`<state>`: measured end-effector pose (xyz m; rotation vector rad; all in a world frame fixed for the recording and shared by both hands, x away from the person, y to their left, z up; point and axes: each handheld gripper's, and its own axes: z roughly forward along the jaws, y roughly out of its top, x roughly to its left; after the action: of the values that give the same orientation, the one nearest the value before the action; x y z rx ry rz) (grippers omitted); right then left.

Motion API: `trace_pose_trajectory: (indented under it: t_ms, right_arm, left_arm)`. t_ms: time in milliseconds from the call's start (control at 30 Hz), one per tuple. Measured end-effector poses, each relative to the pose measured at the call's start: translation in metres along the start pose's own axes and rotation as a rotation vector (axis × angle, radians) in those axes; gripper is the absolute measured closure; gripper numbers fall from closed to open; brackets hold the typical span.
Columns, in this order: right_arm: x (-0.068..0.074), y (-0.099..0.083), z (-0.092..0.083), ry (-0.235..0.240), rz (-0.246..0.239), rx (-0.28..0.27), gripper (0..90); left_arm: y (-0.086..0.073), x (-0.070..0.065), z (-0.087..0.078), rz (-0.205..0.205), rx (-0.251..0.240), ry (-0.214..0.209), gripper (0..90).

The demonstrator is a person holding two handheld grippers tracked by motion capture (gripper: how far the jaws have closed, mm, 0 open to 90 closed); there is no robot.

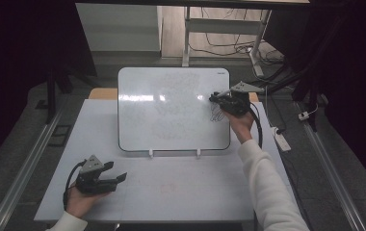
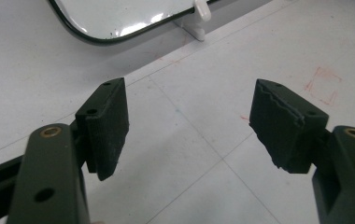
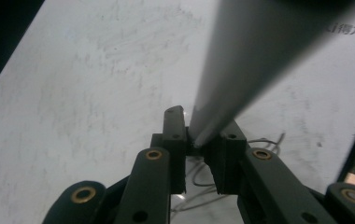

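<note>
Two tongs: right tongs (image 1: 215,98) clenched on a marker (image 3: 241,70) against the whiteboard (image 1: 171,110), left tongs (image 1: 118,179) released, low over the table (image 1: 181,187).

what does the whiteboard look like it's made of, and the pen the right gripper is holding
Whiteboard: likely glossy coated metal or melamine, judging by the light glare, in a dark rim. Pen: smooth grey, probably plastic, but too blurred to be sure. The right gripper clamps it.

Looks like a lab or test room: white worktop (image 1: 171,187) with taped squares, whiteboard (image 1: 171,110) propped on small stands, dark curtains at both sides, floor rails (image 1: 22,173), loose cables (image 1: 229,48) and a power strip (image 1: 282,140) on grey carpet.
</note>
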<state>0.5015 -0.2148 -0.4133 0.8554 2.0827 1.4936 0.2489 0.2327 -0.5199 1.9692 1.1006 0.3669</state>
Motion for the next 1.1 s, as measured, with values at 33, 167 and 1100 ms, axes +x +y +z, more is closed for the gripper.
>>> trace_pose_trajectory:
  t_ms: [33, 167, 1100]
  right_arm:
    - [-0.005, 0.002, -0.003, -0.044, 0.015, -0.021, 77.7]
    - [-0.01, 0.002, -0.005, -0.062, 0.072, -0.051, 77.7]
    - [0.002, -0.004, -0.008, -0.014, -0.048, 0.04, 77.8]
  left_arm:
    - [0.0, 0.0, 0.0, 0.001, 0.001, 0.0, 29.4]
    - [0.001, -0.003, -0.001, 0.009, -0.004, 0.002, 29.4]
    - [-0.001, 0.001, -0.001, -0.005, -0.002, 0.003, 29.4]
